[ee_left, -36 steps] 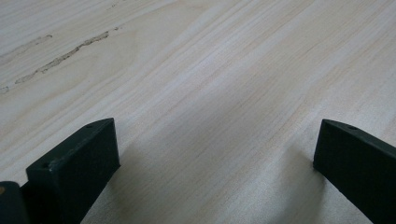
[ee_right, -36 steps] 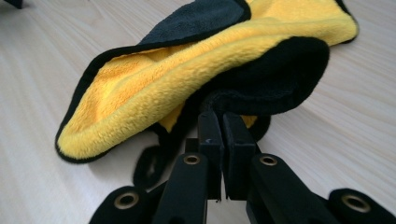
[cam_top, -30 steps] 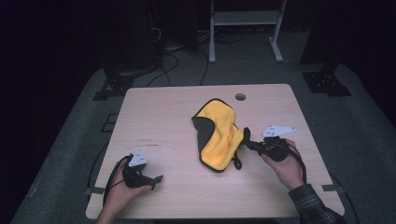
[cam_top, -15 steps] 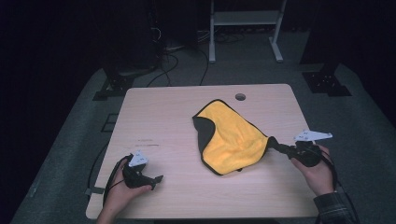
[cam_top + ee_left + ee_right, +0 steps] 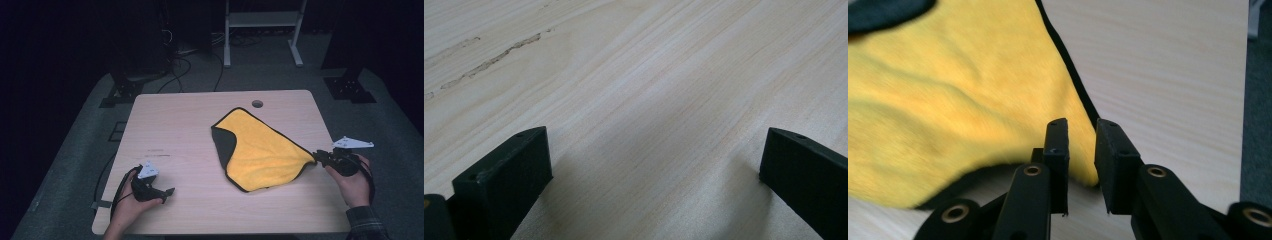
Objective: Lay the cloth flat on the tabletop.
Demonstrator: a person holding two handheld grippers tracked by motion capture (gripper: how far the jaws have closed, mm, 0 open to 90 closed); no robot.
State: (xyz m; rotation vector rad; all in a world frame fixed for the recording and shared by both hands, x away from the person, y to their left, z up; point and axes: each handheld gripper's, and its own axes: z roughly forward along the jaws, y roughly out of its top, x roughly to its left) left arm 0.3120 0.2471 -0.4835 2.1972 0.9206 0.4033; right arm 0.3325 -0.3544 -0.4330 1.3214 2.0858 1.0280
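Note:
A yellow cloth (image 5: pixel 260 150) with a dark edge lies spread on the wooden table (image 5: pixel 175 125), its left corner folded over to show the dark underside. My right gripper (image 5: pixel 319 156) sits at the cloth's right corner near the table's right edge. In the right gripper view the jaws (image 5: pixel 1082 132) stand slightly apart; they have just been opening, and the tip of the cloth (image 5: pixel 948 90) lies between them without being pinched. My left gripper (image 5: pixel 167 191) rests low at the front left, jaws wide open (image 5: pixel 656 137) over bare wood.
A round cable hole (image 5: pixel 257 104) sits near the table's far edge. Beyond the table the floor is dark, with cables and a white stand (image 5: pixel 260 20). A faint scuff (image 5: pixel 157 150) marks the wood left of centre.
My right hand has pulled the cloth's corner to the right, drawing the bunched cloth out flatter and wider. Its jaws have parted at the corner. The left hand has stayed put.

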